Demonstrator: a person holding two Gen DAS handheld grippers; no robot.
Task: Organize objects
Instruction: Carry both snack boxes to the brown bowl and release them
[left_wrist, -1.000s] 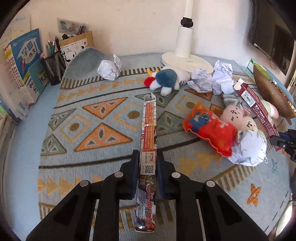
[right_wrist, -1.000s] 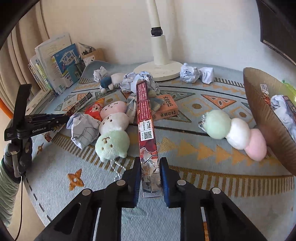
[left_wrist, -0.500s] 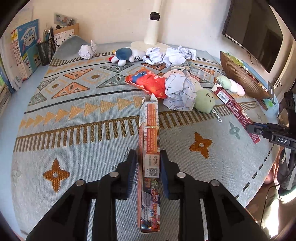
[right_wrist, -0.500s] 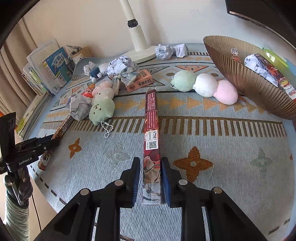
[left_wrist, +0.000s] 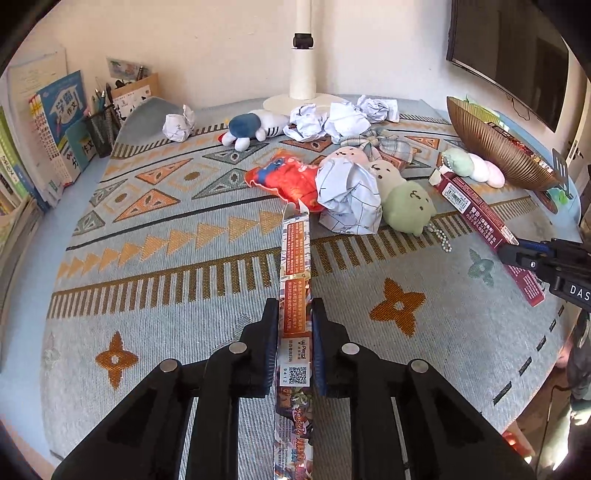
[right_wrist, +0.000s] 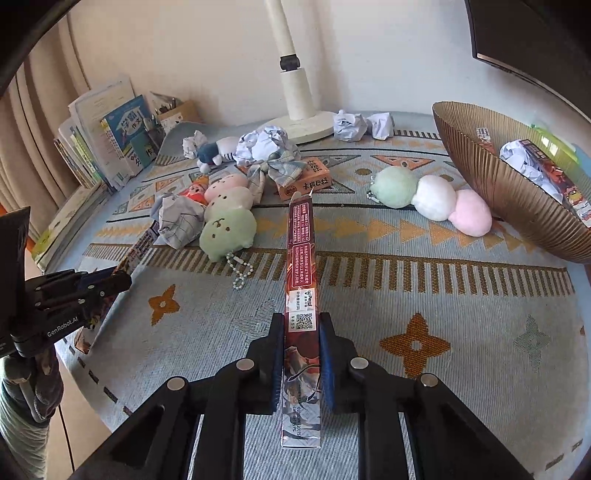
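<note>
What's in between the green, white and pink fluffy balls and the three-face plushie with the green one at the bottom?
In the right wrist view, the orange box and the checked cloth bow lie between the ball plush and the three-face plushie, nearer the plushie.

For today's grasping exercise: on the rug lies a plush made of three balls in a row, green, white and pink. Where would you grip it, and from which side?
Take the three-ball plush at the white middle ball, coming down from above with the fingers straddling it across the row. The balls are soft and round, so the middle probably balances best. The brown bowl crowds the pink end; the bead chain hangs off the green one.
</note>
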